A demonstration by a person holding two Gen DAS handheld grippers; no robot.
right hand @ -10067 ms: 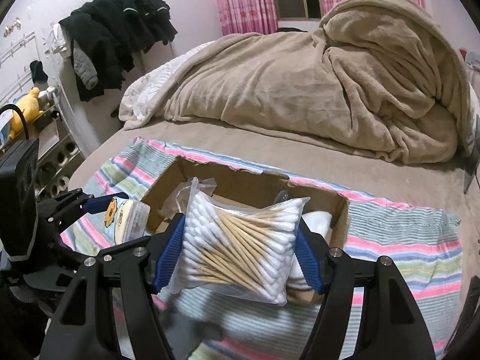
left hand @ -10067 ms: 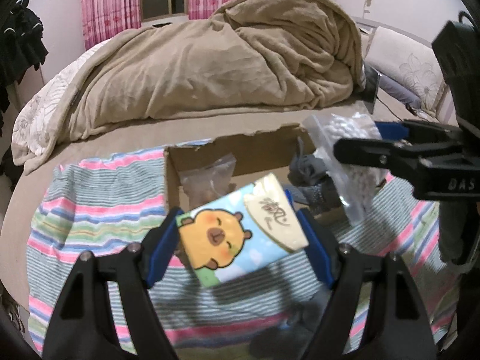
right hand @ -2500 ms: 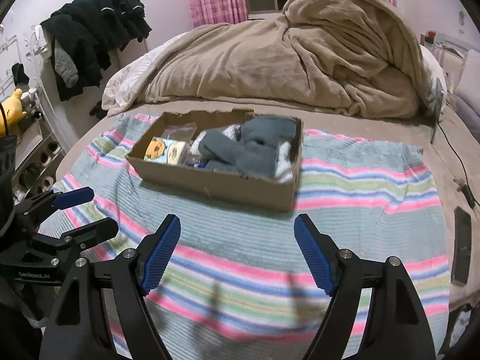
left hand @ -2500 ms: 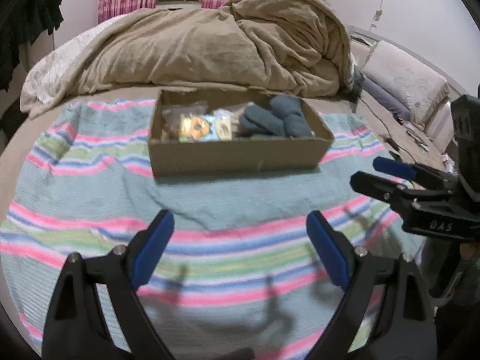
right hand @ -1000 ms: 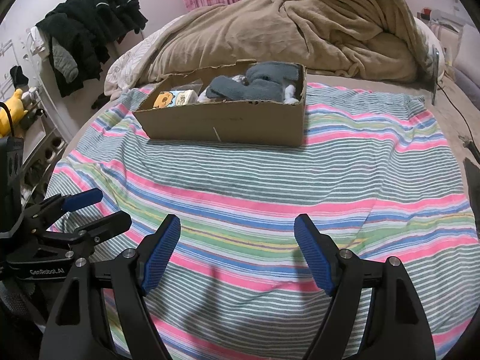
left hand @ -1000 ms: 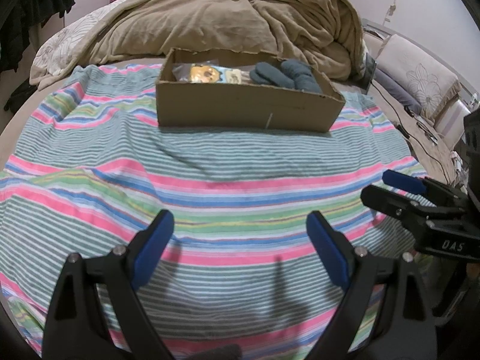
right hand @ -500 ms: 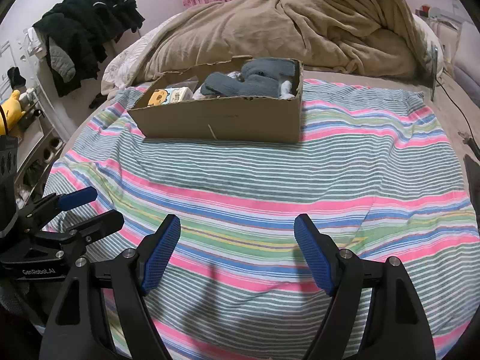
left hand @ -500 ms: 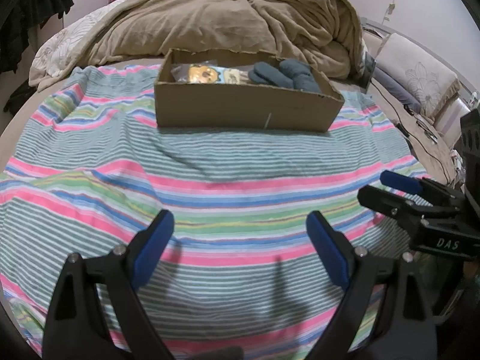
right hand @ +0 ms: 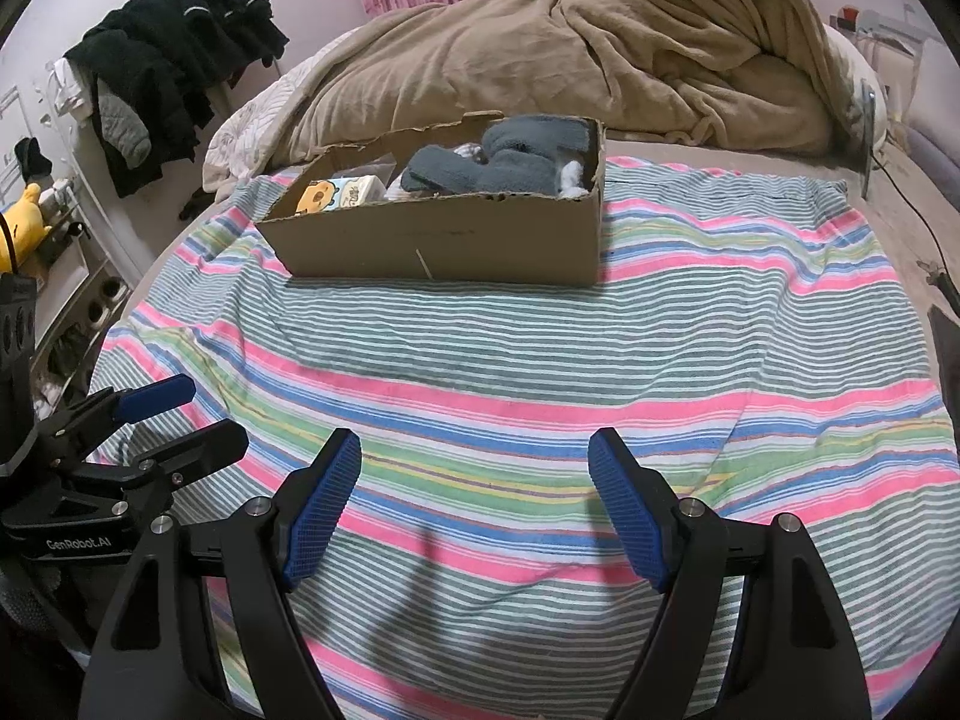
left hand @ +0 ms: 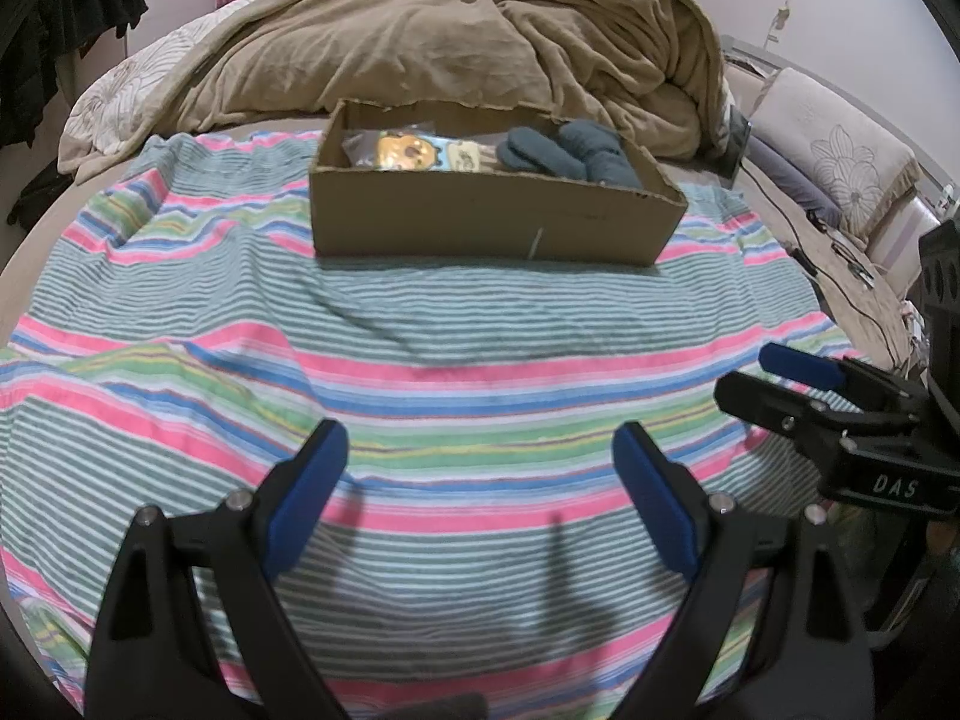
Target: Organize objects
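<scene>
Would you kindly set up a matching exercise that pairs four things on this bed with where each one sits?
Things:
1. socks
2. capybara pack
3. box
4. duvet

Places:
A. left end of the box
B. heaped behind the box
C. on the striped blanket
D. right end of the box

Pairs: 1-D, 2-A, 3-C, 4-B

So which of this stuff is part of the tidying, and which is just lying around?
Part of the job: box, tissue pack, grey socks, both tools, open.
Lying about: brown duvet, striped blanket, black clothes, yellow toy.
</scene>
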